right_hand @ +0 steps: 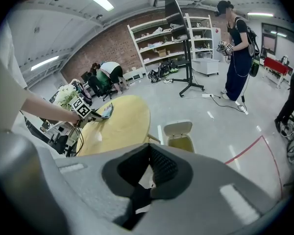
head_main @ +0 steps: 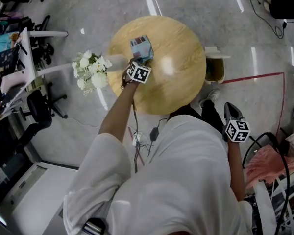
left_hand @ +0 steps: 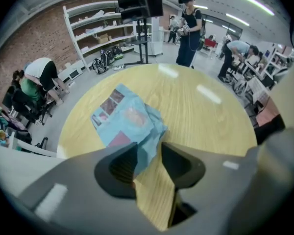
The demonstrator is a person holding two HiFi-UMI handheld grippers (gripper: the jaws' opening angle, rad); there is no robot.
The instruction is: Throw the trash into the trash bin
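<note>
A crumpled light-blue wrapper [head_main: 141, 48] with pink printed patches lies on the round wooden table [head_main: 181, 77], toward its far left. My left gripper [head_main: 135, 62] points steeply down at the wrapper's near edge. In the left gripper view the wrapper [left_hand: 127, 119] reaches between the jaws of that gripper [left_hand: 149, 163], which stand open with bare table showing in the gap. The open beige trash bin [head_main: 214, 70] stands on the floor right of the table. My right gripper [head_main: 232, 112] hangs off the table near the person's right side, shut and empty [right_hand: 149, 148], facing the bin [right_hand: 179, 136].
White flowers [head_main: 90, 70] stand left of the table. An office chair [head_main: 36, 106] and desks are further left. Cables [head_main: 142, 138] lie on the floor by the table's near edge, a red tape line [head_main: 264, 75] beyond the bin. People and shelves [left_hand: 98, 33] fill the background.
</note>
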